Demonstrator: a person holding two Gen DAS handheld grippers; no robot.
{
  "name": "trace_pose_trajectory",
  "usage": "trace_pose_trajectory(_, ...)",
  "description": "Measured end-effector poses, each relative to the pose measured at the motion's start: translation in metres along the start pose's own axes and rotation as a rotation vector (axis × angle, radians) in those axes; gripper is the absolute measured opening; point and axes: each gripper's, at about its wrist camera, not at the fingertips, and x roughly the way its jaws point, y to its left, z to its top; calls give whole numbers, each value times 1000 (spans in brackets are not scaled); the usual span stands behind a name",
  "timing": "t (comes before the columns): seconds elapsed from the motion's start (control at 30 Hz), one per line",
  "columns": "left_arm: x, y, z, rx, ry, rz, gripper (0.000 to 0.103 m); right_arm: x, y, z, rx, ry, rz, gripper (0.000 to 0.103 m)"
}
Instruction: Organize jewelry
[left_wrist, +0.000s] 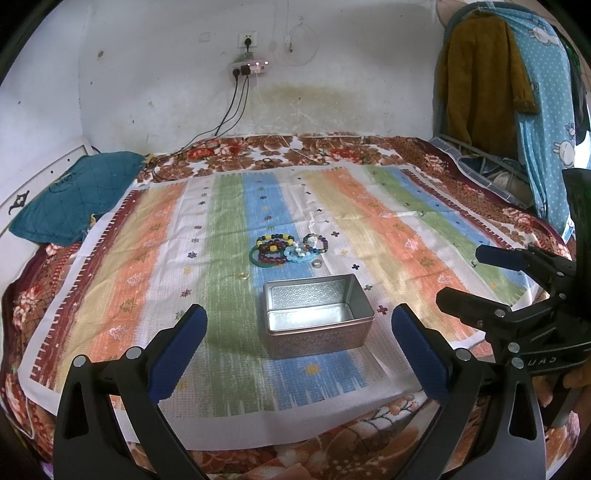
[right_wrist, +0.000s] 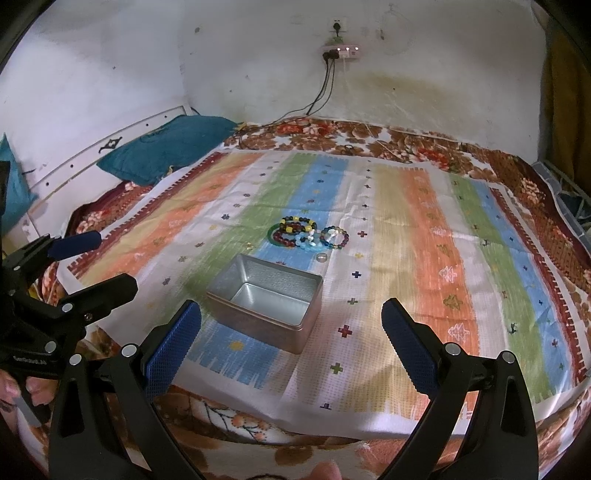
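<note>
- Both grippers hung low at the near edge of the bed, nothing in them. Left gripper (left_wrist: 297, 325) had its blue pads spread wide, right gripper (right_wrist: 291, 321) the same.
- Just past them sat the tin (left_wrist: 317, 314), open and empty, on the striped cloth (left_wrist: 406, 236).
- Behind the tin was the jewelry: a pile of bead bracelets (left_wrist: 288, 248) touching and overlapping each other, with a green bangle (left_wrist: 258, 258) on its left side.
- A small ring (left_wrist: 317, 263) lay apart, between the pile and the tin. Another tiny gold bit (left_wrist: 243, 276) sat off to the left, too small to call.
- My guess: the bracelets were light and floppy, beads smooth and slippery, so I'd pinch across one strand at the outer edge of the pile. The bangle looked stiff, maybe brittle. The ring looked hardest to grab, flat on soft fabric.
- The cloth lay over a floral blanket (left_wrist: 332, 147), so the surface probably had some give.
- Farther back: a teal pillow (left_wrist: 74, 195) on the left, a stained white wall (left_wrist: 166, 74) with a power strip (left_wrist: 251, 67) and dangling cables, clothes (left_wrist: 480, 81) hanging at the right.
</note>
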Motion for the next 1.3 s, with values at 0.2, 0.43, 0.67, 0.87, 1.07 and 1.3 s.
trace_pose_trajectory(0.2, -1, 1, -1, 3, 1, -4, 97, 3, -3, 0, 13, 11, -10, 99)
trace_pose_trajectory(0.43, 0, 1, -1, -5, 5, 4, 97, 3, -6, 0, 28, 11, -10, 99)
trace_pose_trajectory(0.67, 2, -2, -3, -1, 6, 9, 97, 4, -9, 0, 49, 12, -1, 99)
trace_pose_trajectory(0.87, 15, 13, -5, -65, 43, 26, 97, 14, -17, 3, 97, 39, 46, 99)
trace_pose_trajectory(1.07, 25, 22, -1, -111, 70, 21, 97, 20, -22, 8, 142, 35, 47, 99)
trace_pose_trajectory(1.3, 49, 9, 13, -37, 108, 60, 97, 33, -29, 18, 183, 30, 37, 99)
